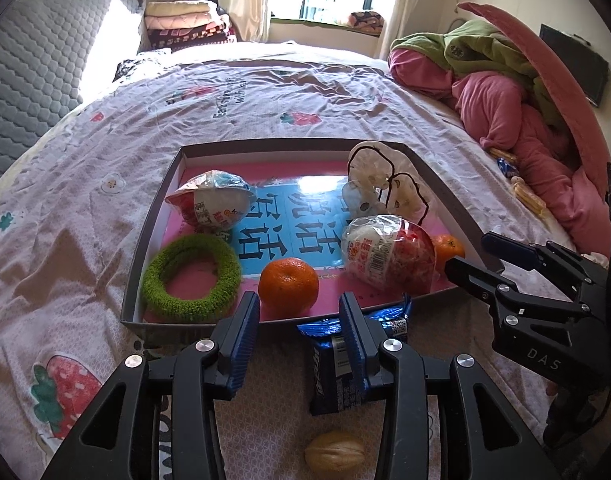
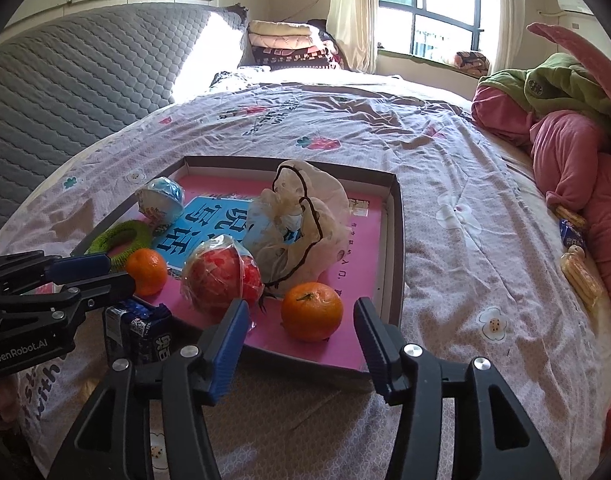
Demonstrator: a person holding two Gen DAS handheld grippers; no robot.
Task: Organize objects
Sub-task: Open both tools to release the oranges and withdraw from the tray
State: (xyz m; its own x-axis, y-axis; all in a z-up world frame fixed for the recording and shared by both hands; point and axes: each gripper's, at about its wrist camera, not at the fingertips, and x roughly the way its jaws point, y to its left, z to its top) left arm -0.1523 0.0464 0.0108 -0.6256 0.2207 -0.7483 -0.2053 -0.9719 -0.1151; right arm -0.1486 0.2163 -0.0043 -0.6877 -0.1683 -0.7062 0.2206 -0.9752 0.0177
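Observation:
A shallow grey tray (image 1: 153,240) with a pink floor lies on the bed. It holds two oranges (image 1: 288,282) (image 2: 312,311), a green ring (image 1: 191,276), two wrapped egg toys (image 1: 387,253) (image 1: 210,199) and a white cloth bag (image 1: 385,182). My left gripper (image 1: 299,320) is open just in front of the tray's near edge, over a blue snack packet (image 1: 337,376) lying on the bed. A walnut (image 1: 334,456) lies below it. My right gripper (image 2: 301,332) is open and empty at the tray's near right corner, either side of the near orange.
The tray (image 2: 397,240) sits on a patterned bedsheet (image 2: 465,280). Pink and green bedding (image 1: 505,92) is heaped at the right, with small snacks (image 2: 577,264) beside it. A grey padded headboard (image 1: 33,68) is at the left.

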